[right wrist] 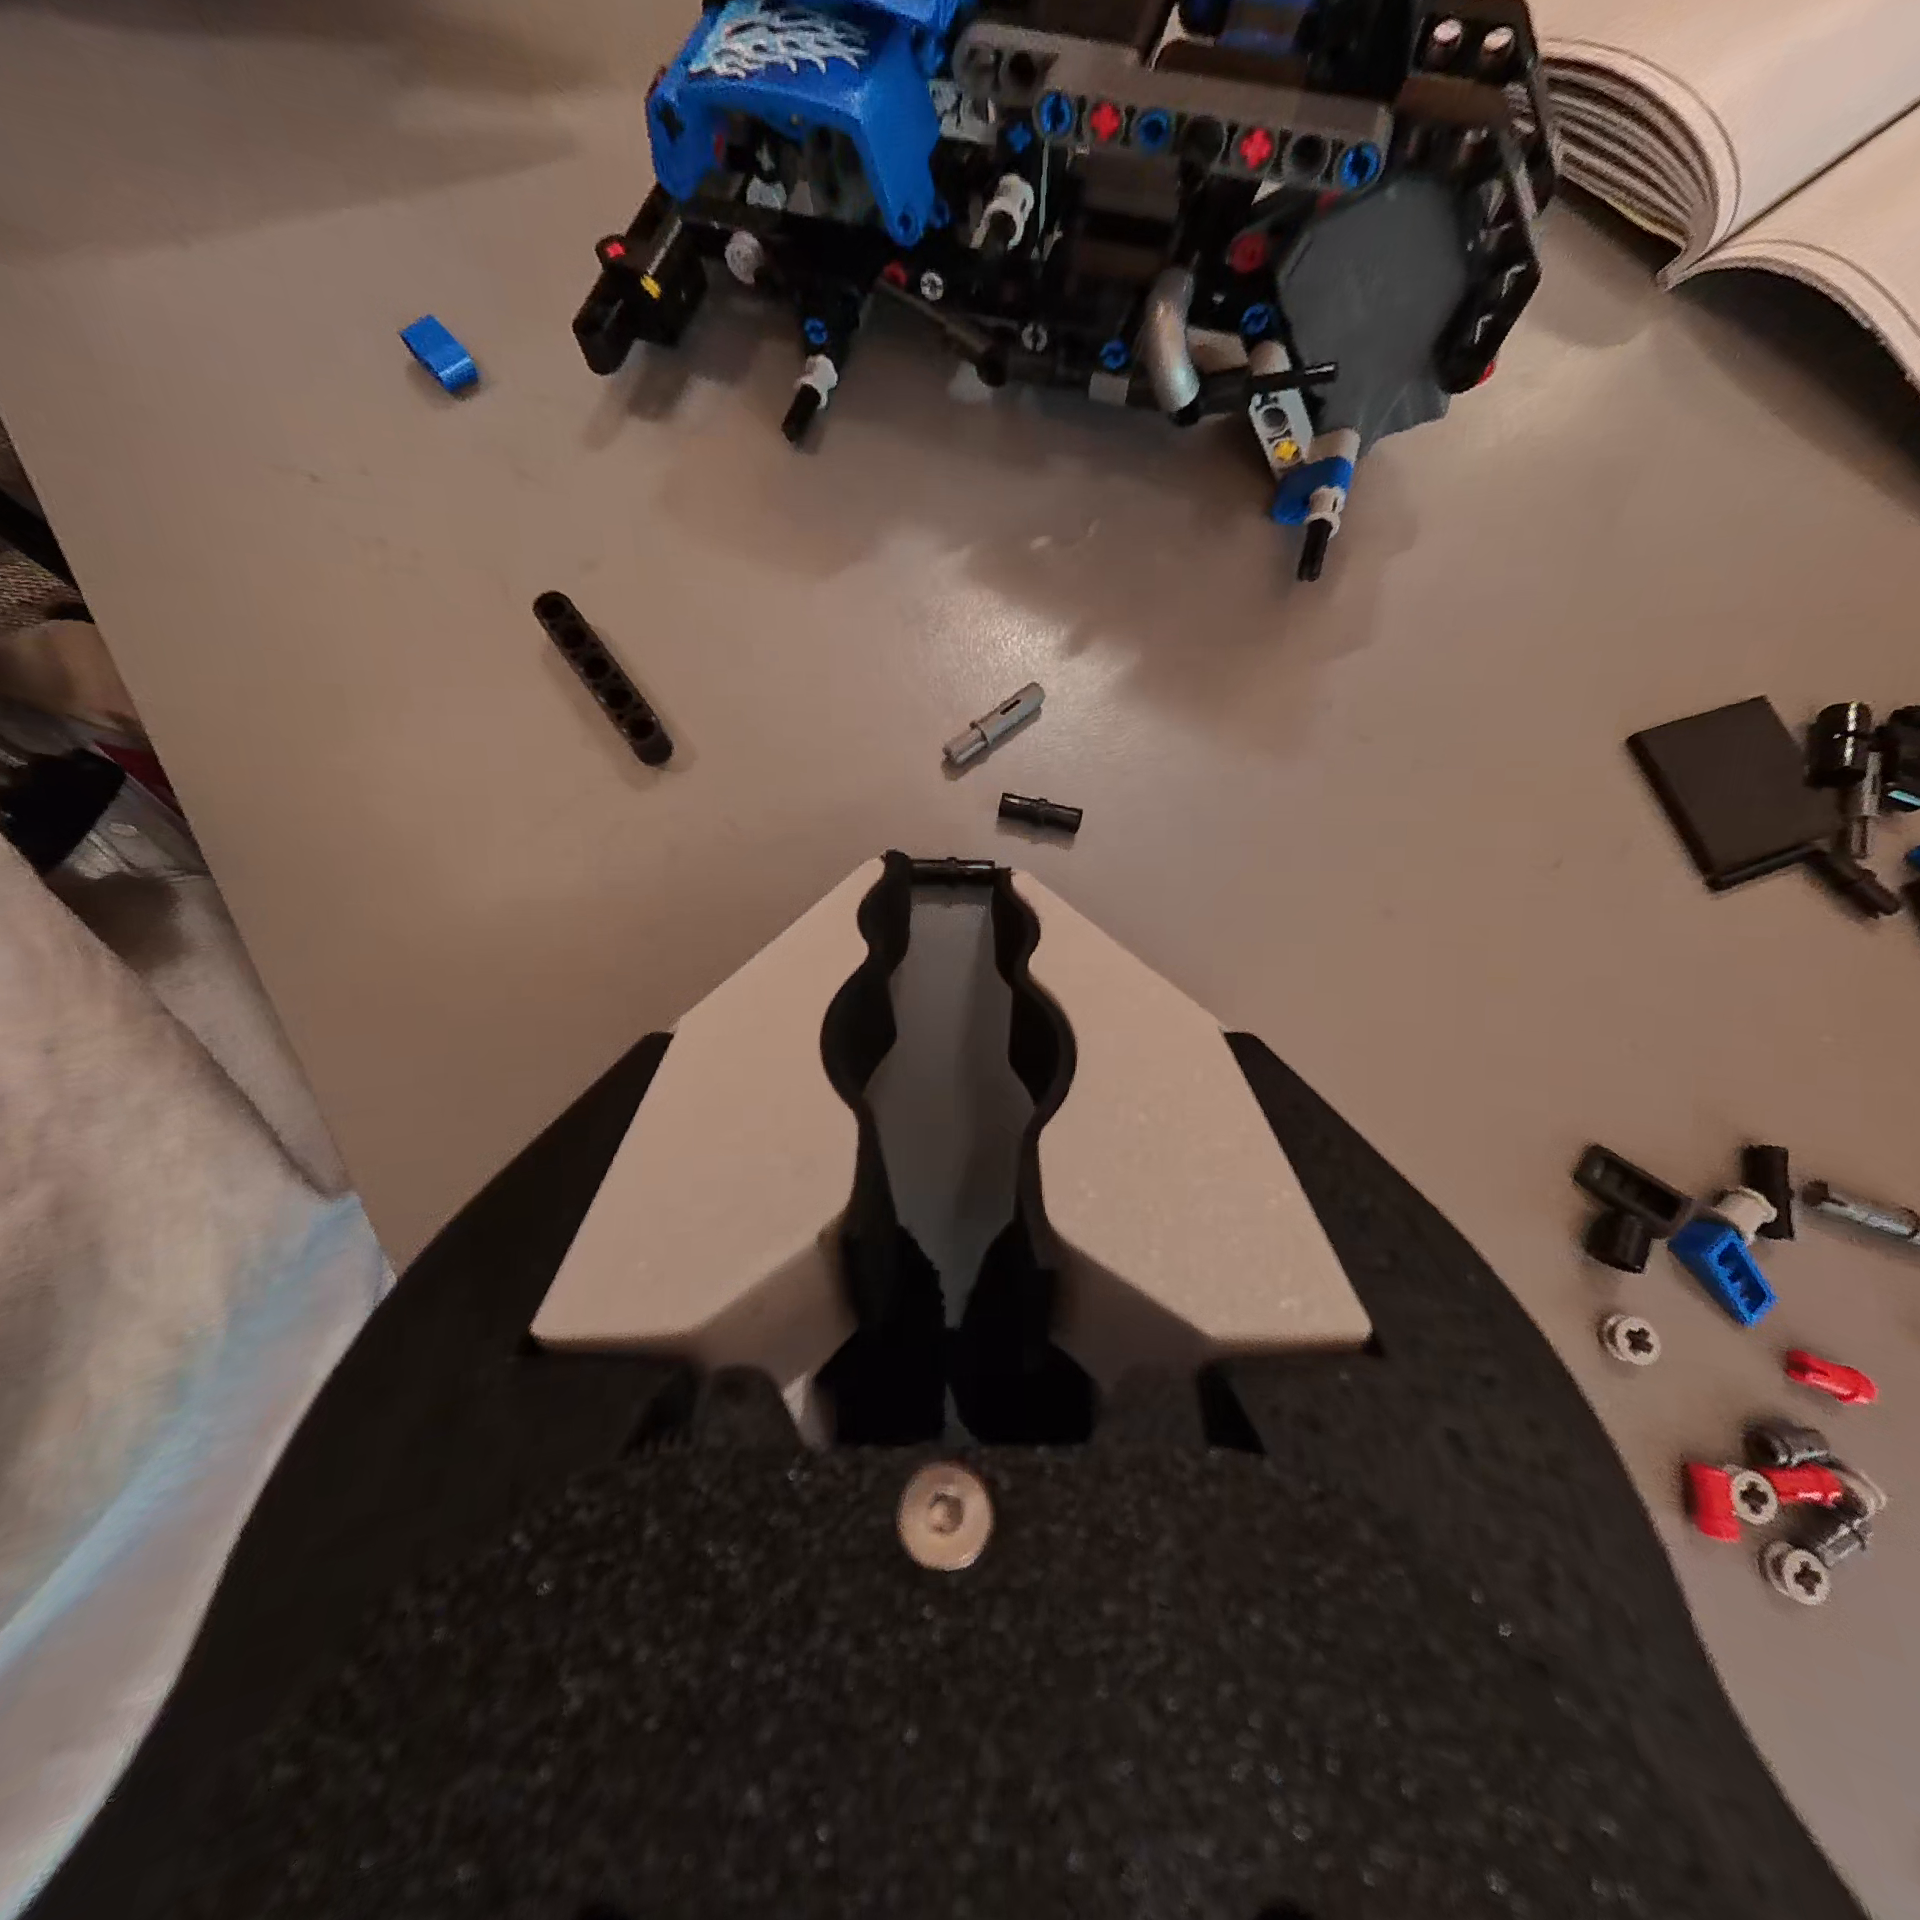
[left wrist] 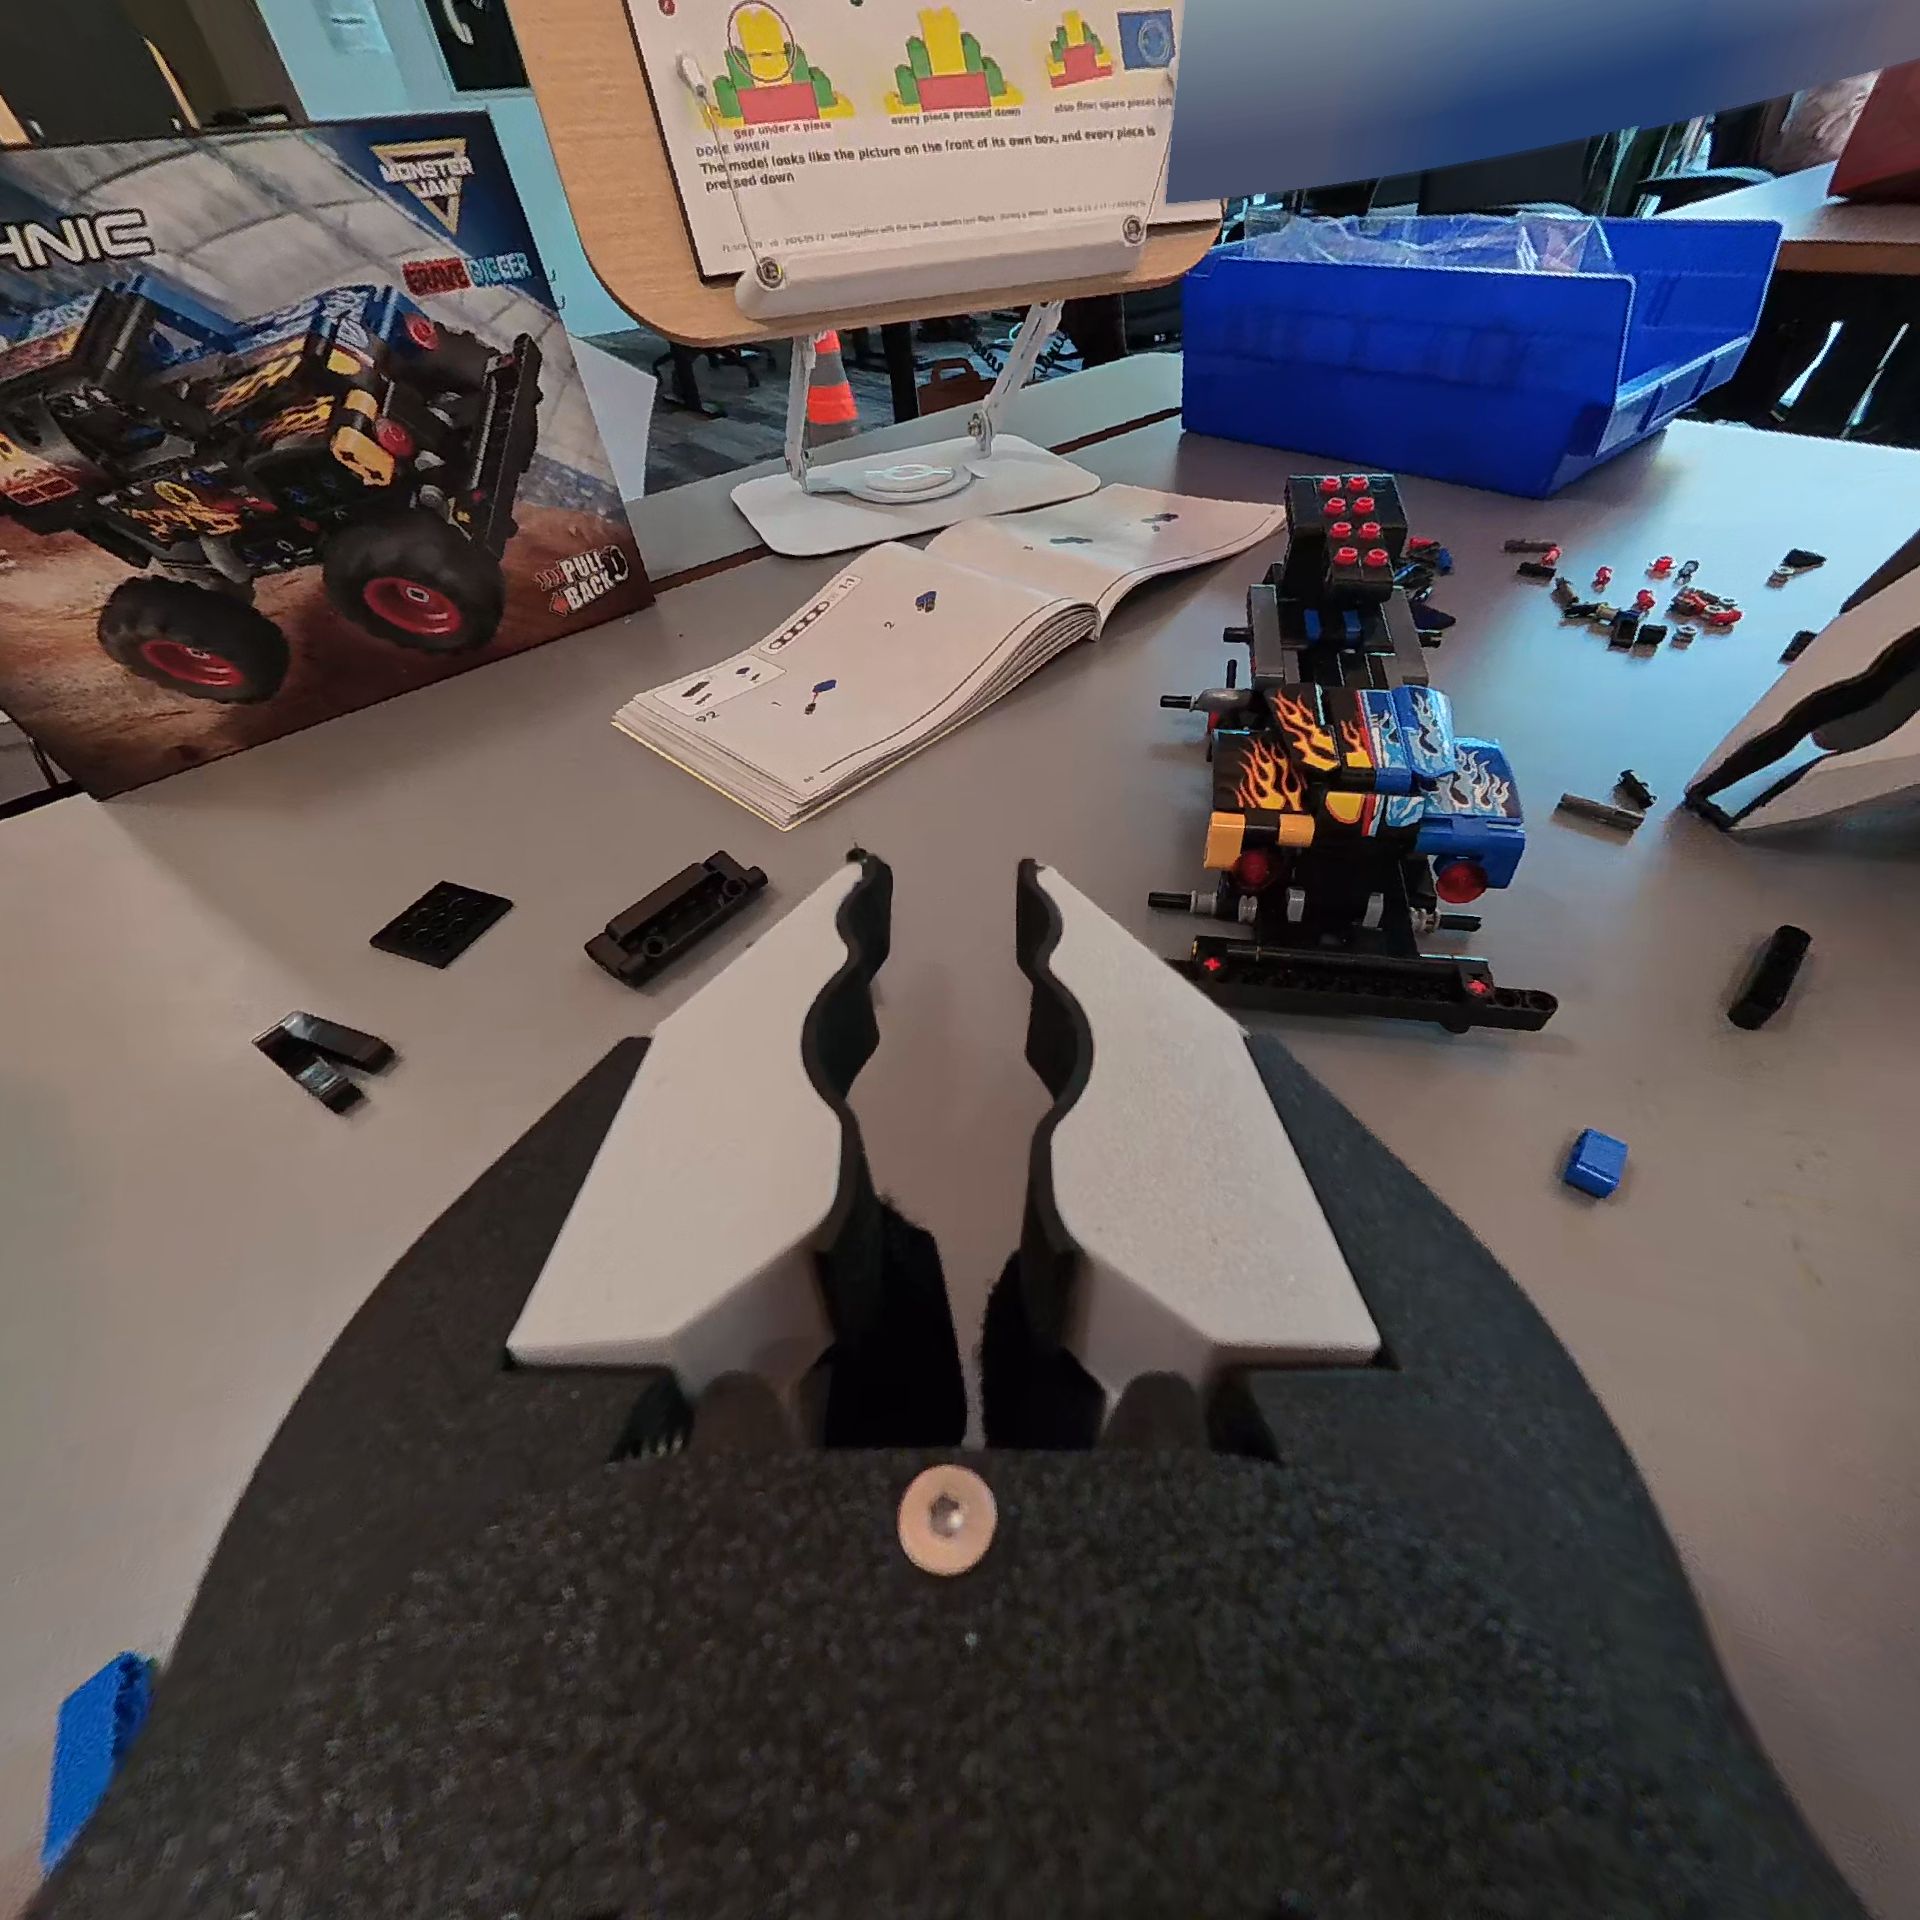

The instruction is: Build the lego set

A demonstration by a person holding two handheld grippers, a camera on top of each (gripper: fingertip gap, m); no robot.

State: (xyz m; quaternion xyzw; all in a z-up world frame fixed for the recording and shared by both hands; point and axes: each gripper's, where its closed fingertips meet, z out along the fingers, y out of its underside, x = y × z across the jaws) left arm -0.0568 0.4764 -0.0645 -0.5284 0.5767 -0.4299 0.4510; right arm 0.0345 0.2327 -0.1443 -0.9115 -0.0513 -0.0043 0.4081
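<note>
Printed writing on set box [left wrist: 291,436], instruction sheet [left wrist: 914,135], booklet [left wrist: 894,644].

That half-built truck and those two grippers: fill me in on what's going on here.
A person is building a Lego monster truck with two handheld grippers. The right gripper is shut on a small black pin, pinched at its fingertips, pointing toward the partly built truck, which has no wheels on yet. The left gripper is open and empty above the table. The instruction booklet lies open, the set's box stands behind, and loose parts are scattered around.
</note>
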